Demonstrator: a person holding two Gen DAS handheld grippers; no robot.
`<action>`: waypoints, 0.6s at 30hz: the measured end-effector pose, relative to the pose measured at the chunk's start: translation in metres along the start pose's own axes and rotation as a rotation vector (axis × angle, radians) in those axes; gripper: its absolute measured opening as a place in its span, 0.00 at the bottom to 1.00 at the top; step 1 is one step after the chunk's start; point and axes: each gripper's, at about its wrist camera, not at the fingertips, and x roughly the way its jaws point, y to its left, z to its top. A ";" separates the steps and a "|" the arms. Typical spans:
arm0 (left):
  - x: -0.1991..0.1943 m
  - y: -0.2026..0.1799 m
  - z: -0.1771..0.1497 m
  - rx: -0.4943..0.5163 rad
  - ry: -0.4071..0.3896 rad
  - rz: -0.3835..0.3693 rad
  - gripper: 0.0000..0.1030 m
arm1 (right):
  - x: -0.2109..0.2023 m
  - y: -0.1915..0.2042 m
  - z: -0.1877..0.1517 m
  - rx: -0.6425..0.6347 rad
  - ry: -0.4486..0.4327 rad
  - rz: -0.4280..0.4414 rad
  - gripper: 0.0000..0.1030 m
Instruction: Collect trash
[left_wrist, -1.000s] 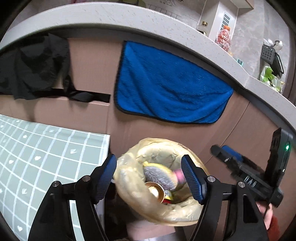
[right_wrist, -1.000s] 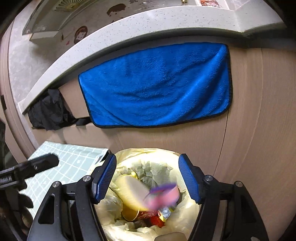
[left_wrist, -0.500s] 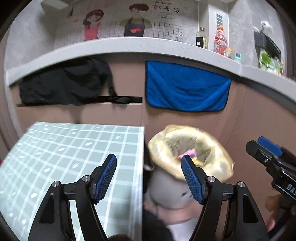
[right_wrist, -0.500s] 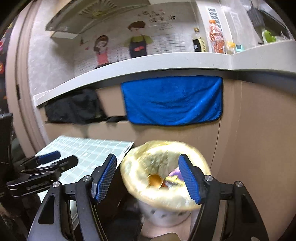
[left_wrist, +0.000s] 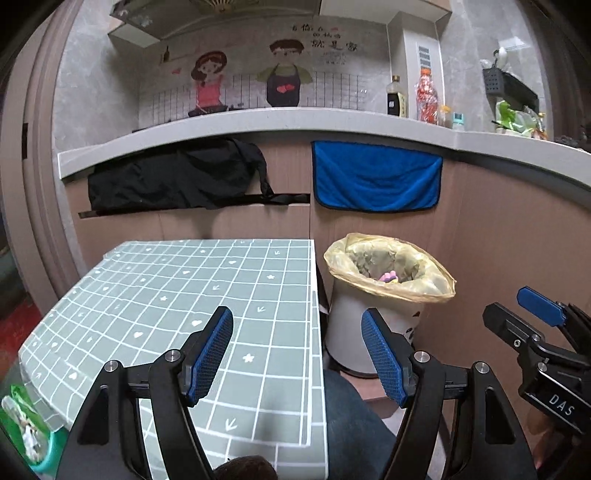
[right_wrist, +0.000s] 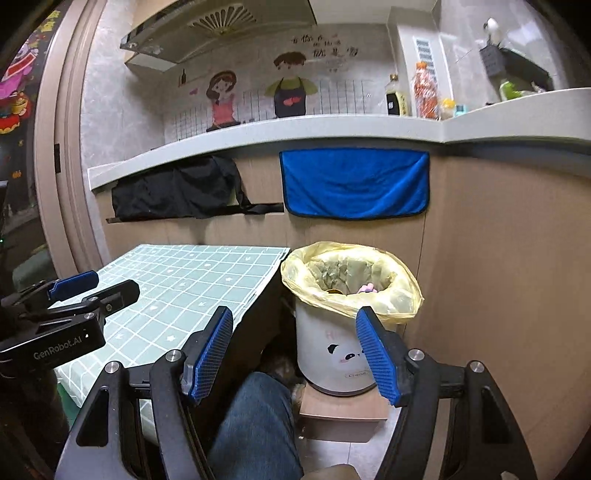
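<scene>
Looking along the left gripper, its jaws gape empty over the checked table; the trash bin stands just right of it. From the right gripper, jaws likewise spread empty, the bin sits ahead, trash inside.

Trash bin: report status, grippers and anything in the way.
Left gripper and right gripper open, empty. Trash bin beside table, pink scrap in yellow liner. Nothing blocks it.

Home kitchen: range hood at 12 o'clock, condiment bottles on the countertop, cartoon cook decals.
</scene>
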 end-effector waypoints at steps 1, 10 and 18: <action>-0.008 0.001 -0.003 -0.002 -0.009 0.000 0.70 | -0.004 0.001 -0.001 0.003 -0.004 0.004 0.64; -0.034 0.011 -0.006 -0.044 -0.042 0.022 0.70 | -0.022 0.016 -0.004 -0.024 -0.017 0.020 0.64; -0.040 0.012 -0.003 -0.037 -0.057 0.029 0.70 | -0.028 0.020 -0.004 -0.030 -0.030 0.022 0.64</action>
